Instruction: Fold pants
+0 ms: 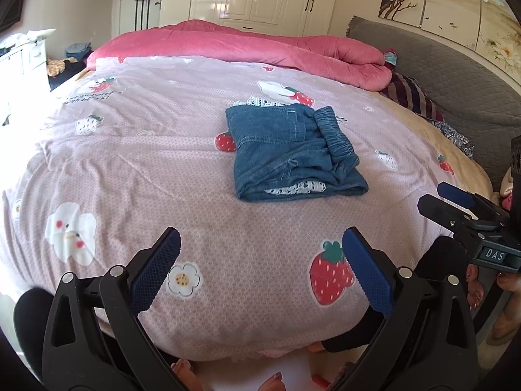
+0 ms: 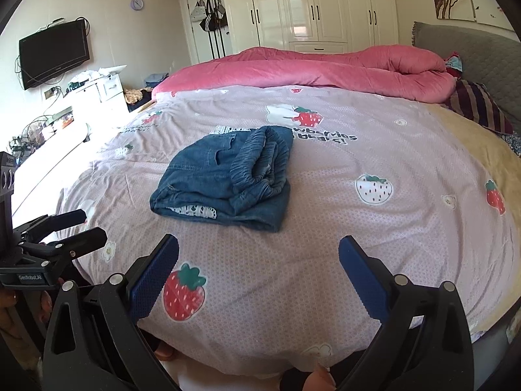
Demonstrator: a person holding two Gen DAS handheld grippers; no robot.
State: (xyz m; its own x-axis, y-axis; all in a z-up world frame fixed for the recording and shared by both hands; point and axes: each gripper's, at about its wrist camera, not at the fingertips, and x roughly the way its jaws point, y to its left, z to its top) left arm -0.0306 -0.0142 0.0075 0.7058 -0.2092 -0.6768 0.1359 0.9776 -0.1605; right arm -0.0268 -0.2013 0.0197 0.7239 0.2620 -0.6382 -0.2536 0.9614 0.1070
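Observation:
The blue denim pants [image 1: 293, 153] lie folded into a small stack on the pink strawberry-print bedspread [image 1: 162, 163], elastic waistband on top at the right, a white patterned lining showing at the near edge. They also show in the right wrist view [image 2: 224, 179]. My left gripper [image 1: 260, 247] is open and empty, held above the bed's near edge, well short of the pants. My right gripper [image 2: 259, 254] is open and empty, also near the bed's edge. Each gripper shows in the other's view, the right one [image 1: 446, 200] and the left one [image 2: 88, 226].
A rolled pink quilt [image 1: 260, 45] lies across the far side of the bed. A striped pillow [image 1: 413, 97] and grey headboard [image 1: 456, 75] are at the right. White wardrobes [image 2: 309, 6] stand behind. A cluttered white desk [image 2: 91, 94] and wall TV [image 2: 53, 53] are at the left.

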